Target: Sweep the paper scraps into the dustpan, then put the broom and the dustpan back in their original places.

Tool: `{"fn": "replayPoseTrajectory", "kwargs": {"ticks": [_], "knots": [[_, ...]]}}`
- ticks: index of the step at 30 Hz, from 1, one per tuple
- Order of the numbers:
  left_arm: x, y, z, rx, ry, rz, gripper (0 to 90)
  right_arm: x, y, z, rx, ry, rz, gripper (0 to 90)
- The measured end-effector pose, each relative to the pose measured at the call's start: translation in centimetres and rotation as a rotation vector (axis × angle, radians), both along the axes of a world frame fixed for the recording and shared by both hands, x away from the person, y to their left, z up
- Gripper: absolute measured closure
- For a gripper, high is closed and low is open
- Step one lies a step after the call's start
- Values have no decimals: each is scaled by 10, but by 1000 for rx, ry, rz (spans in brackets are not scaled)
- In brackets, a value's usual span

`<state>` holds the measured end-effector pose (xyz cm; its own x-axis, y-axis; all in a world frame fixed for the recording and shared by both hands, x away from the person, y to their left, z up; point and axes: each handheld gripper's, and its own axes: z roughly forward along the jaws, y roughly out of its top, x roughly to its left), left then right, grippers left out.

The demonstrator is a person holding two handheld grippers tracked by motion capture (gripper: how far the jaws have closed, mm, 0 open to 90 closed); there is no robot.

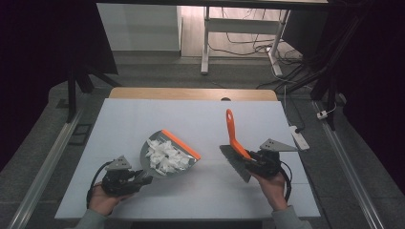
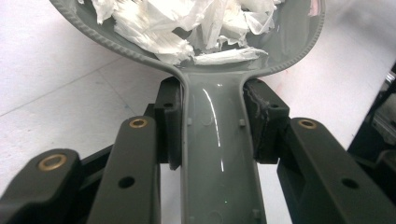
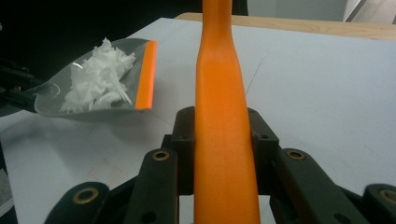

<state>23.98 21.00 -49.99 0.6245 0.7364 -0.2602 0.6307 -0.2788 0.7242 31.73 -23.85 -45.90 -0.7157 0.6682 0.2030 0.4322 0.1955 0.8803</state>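
While the left gripper (image 1: 143,180) clamps the dustpan (image 1: 168,153) handle and the right gripper (image 1: 252,161) grips the orange brush (image 1: 235,138), keep the pan level ahead of the left gripper so the paper scraps (image 1: 165,155) stay inside, and hold the brush clear.

We're seeing a dustpan (image 2: 219,140) in glossy grey plastic, its handle throwing shiny highlights, with a ribbed rim and an orange lip (image 3: 146,74). The shredded paper (image 1: 165,155) in it looks white and crinkly. The brush handle (image 3: 223,140) is smooth, satiny orange plastic. The table top (image 1: 143,119) is matt white, with a wooden edge (image 1: 191,93).
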Motion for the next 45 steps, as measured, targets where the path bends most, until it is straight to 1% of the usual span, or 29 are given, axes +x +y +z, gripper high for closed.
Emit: {"fn": "replayPoseTrajectory", "kwargs": {"ticks": [8, 12, 14, 16, 19, 21, 22, 27, 28, 30, 32, 33, 35, 38, 41, 43, 45], "knots": [[1, 1, 1, -15, -17, 61, 614, 0, -4, -4, -13, 16, 1, 703], [3, 1, -1, -22, -7, 89, 614, -1, -5, -7, -16, 32, 6, 703], [3, 0, -1, -18, -6, 108, 614, -2, -5, -7, -23, 39, 8, 703], [3, 0, -2, -22, -7, 127, 614, -3, -5, -8, -30, 42, 10, 703], [2, 0, -2, -39, -23, 171, 614, -4, -5, -8, -32, 45, 8, 703], [3, -1, -3, -71, -19, 199, 614, -5, -6, -8, -29, 51, -2, 702], [3, -2, -3, -68, -20, 209, 614, -6, -7, -8, -33, 55, -9, 703], [5, -5, -7, -60, -8, 240, 614, -7, -8, -10, -39, 68, -5, 702], [5, -5, -8, -57, -8, 253, 614, -8, -8, -9, -39, 69, -3, 703], [5, -4, -9, -49, -6, 296, 614, -9, -7, -9, -37, 73, -2, 703], [5, -4, -11, -45, 4, 326, 614, -10, -7, -9, -38, 71, -1, 702], [5, -4, -11, -44, 7, 334, 614, -10, -7, -9, -37, 74, -3, 703], [5, -4, -14, -26, 13, 361, 614, -11, -7, -10, -34, 82, -3, 703], [6, -5, -16, -15, 21, 386, 614, -12, -6, -12, -41, 93, -3, 703], [7, -5, -18, -4, 22, 413, 614, -12, -7, -13, -44, 92, -16, 703], [9, -2, -19, 0, 23, 443, 614, -12, -9, -13, -43, 101, -21, 702], [10, 1, -21, -2, 33, 475, 614, -12, -11, -14, -44, 109, -24, 703]]}}
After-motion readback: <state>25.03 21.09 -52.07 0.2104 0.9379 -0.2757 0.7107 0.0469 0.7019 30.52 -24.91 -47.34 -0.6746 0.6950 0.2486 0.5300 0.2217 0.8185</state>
